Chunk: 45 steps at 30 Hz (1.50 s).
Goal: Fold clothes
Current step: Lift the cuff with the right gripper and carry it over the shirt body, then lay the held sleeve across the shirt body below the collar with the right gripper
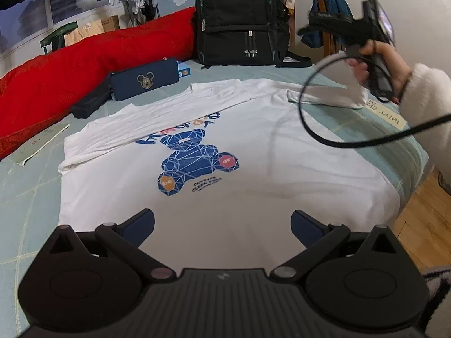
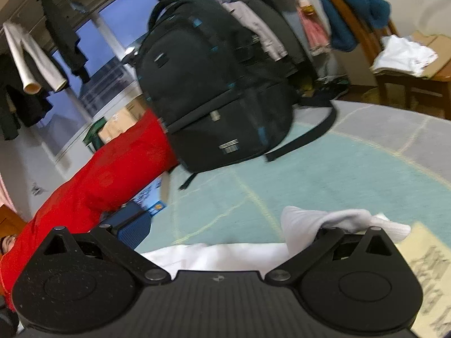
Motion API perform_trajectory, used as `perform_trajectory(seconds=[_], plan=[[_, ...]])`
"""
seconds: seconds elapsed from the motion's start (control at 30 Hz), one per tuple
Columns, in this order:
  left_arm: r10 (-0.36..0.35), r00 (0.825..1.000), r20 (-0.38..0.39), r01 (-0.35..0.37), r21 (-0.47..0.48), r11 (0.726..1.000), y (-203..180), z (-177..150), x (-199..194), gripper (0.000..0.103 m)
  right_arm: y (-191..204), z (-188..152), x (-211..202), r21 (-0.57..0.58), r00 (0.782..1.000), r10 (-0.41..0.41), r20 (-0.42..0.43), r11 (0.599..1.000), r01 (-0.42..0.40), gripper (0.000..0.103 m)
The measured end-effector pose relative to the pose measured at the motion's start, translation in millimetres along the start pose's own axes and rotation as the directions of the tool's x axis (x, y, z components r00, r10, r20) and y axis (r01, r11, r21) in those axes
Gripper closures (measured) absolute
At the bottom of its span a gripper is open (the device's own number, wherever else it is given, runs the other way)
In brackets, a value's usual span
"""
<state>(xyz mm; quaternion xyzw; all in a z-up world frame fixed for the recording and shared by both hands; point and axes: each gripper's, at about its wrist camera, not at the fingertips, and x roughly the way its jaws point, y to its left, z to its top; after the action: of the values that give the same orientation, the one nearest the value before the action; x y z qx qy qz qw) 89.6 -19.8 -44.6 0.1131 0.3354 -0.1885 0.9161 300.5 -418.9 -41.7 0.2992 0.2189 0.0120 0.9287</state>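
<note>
A white T-shirt point(image 1: 253, 152) with a blue bear print lies face up on the pale blue bed sheet point(image 1: 31, 197). Its left sleeve is folded in over the chest. Its right sleeve point(image 1: 324, 97) lies out to the side at the far right. My left gripper point(image 1: 222, 224) hovers open over the shirt's hem, with nothing between its fingers. A hand holds my right gripper point(image 1: 313, 24) up in the air above the right sleeve. In the right wrist view its arms are spread open point(image 2: 222, 225). The bunched sleeve point(image 2: 338, 221) hides its right fingertip.
A black backpack point(image 1: 239, 19) stands at the head of the bed beside a long red cushion point(image 1: 84, 67). A navy Mickey case point(image 1: 145, 81) and a black pouch point(image 1: 90, 102) lie left of the shirt. A black cable point(image 1: 307, 124) loops over the right side. Bed edge and wooden floor point(image 1: 422, 219) lie right.
</note>
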Motion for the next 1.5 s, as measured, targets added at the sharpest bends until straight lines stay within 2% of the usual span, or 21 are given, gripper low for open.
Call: perform_trajectory(seconds=[0.53,0.97,1.5], plan=[[0.021,1.000,-0.021,-0.021,-0.035,0.999,24,-12,-14,0.001,115,-33,68,-0.076,0.984,0.137,-0.113,0.986,-0.146,0.000],[0.030,0.998,-0.053,-0.033,-0.059,0.998,32,-22,-17,0.001,195,-67,90,-0.145,0.949,0.246,-0.198,0.950,-0.276,0.000],[0.014,0.994,-0.108,-0.024,-0.087,0.996,35,-33,-6,0.001,255,-96,105,-0.175,0.901,0.327,-0.286,0.907,-0.384,0.000]])
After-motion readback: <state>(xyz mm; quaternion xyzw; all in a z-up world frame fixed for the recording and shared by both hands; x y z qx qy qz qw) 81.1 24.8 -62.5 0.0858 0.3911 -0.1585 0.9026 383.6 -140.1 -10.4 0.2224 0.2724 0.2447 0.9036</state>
